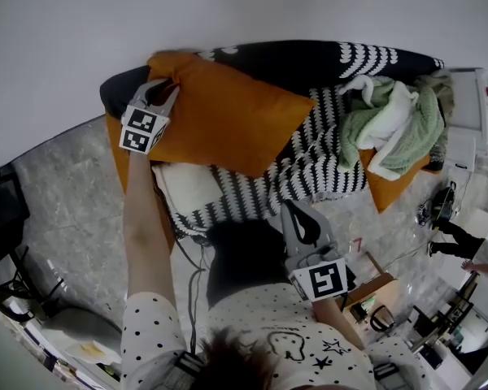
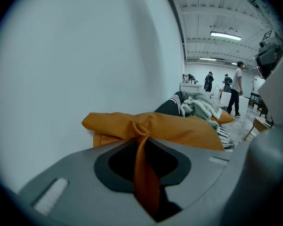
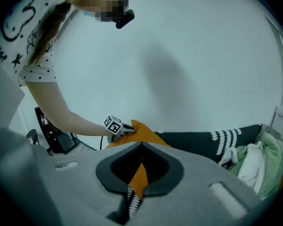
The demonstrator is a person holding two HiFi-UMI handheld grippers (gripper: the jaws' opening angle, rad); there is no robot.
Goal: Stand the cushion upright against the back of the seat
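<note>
**Clerk:** State of the left one?

**Inspector:** The left hand-held gripper (image 1: pixel 166 88) has its jaws drawn narrow, clamped on a pinched fold at one corner of the orange cushion (image 1: pixel 228 120). The fold runs straight down between the jaws.

**Clerk:** And the right?

**Inspector:** The right hand-held gripper (image 1: pixel 293 210) has its jaws together with nothing between them. It hangs close to the person's body, in front of the seat (image 1: pixel 285 59), apart from the cushion.

**Clerk:** Position of the cushion?

**Inspector:** It is at the seat's left end in the head view. The held corner is raised to the dark back of the seat, just beside the white wall (image 1: pixel 228 6). The rest slopes down and forward over the black-and-white cover (image 1: pixel 309 169). The cushion lies tilted, not yet upright.

**Clerk:** Anything under it?

**Inspector:** A pale cream pad (image 1: pixel 187 187) shows beneath its lower edge.

**Clerk:** The rest of the seat?

**Inspector:** A green and white blanket (image 1: pixel 390 120) is heaped at the right end, well apart from the cushion. A second orange cushion (image 1: pixel 394 187) lies partly beneath the blanket. Grey marbled floor (image 1: pixel 65 169) lies in front.
</note>
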